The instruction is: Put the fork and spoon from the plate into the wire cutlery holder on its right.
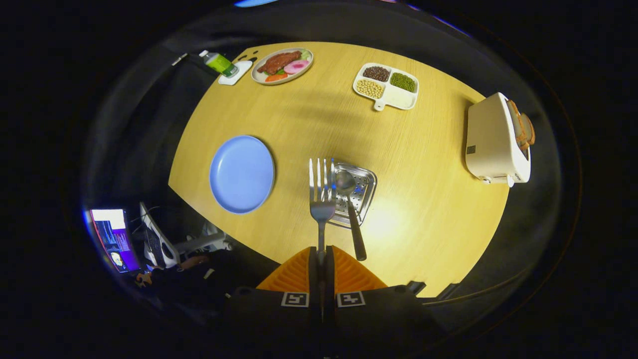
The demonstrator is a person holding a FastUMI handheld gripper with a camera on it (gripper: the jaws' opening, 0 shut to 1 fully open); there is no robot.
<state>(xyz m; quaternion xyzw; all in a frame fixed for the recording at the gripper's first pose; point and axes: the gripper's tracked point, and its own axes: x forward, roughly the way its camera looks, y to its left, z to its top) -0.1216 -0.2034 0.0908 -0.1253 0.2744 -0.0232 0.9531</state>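
The gripper (321,259) was clamped on the fork (321,197), both fingers pressed together on its handle, tines pointing away, high above the table (423,199). Under the tines sat the metal holder (356,194), just right of the blue plate (241,173). The spoon (350,209) was already in the holder, bowl down on the perforated base, its dark handle leaning out over the near rim. The blue plate lay bare. At the far side of the table stood a plate of food (282,65) with meat and vegetables, and beside it a green bottle (219,63) on a white coaster. To the right of those was a divided tray (386,86): three compartments held brown, green and pale beans, the fourth nothing I could make out. A toaster (496,142) with bread in its slot stood at the right edge.
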